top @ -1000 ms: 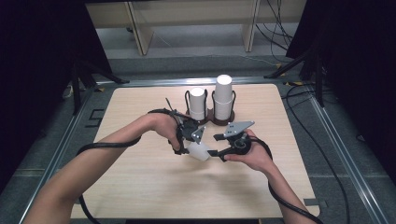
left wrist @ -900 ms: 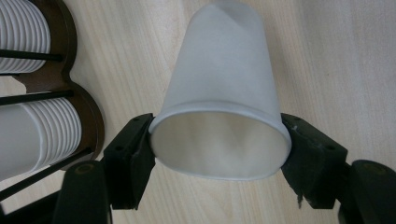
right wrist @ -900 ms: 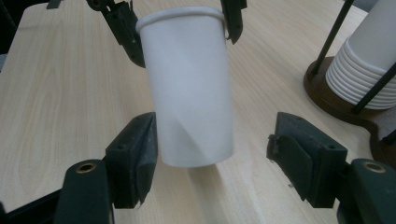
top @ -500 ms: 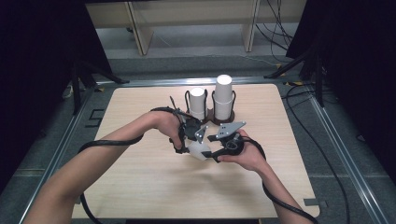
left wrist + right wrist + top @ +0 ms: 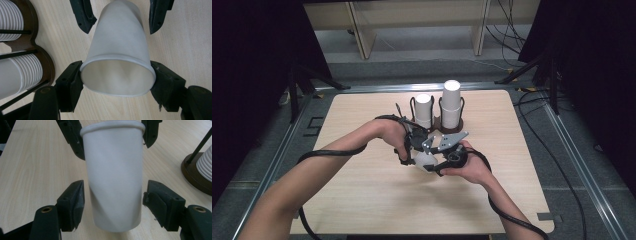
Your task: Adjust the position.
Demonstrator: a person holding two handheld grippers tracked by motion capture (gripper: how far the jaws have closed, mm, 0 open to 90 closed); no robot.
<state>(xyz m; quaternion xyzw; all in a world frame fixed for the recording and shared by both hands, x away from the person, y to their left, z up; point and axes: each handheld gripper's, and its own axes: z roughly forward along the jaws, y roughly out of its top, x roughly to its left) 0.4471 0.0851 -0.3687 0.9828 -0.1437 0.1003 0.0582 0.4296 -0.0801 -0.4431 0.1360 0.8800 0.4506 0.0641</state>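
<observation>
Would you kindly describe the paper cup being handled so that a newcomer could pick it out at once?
On the wooden table, in front of the dark holder with two upright cup stacks, two hand-held grippers meet. Between them is a single white paper cup, lying tilted, its rim clamped by the left gripper. Unlike its neighbours, it is loose and unstacked.

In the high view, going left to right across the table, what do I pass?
Person's left hand → left gripper → white paper cup held between both grippers → right gripper → person's right hand. Behind them, the shorter white cup stack, then the taller white cup stack.
</observation>
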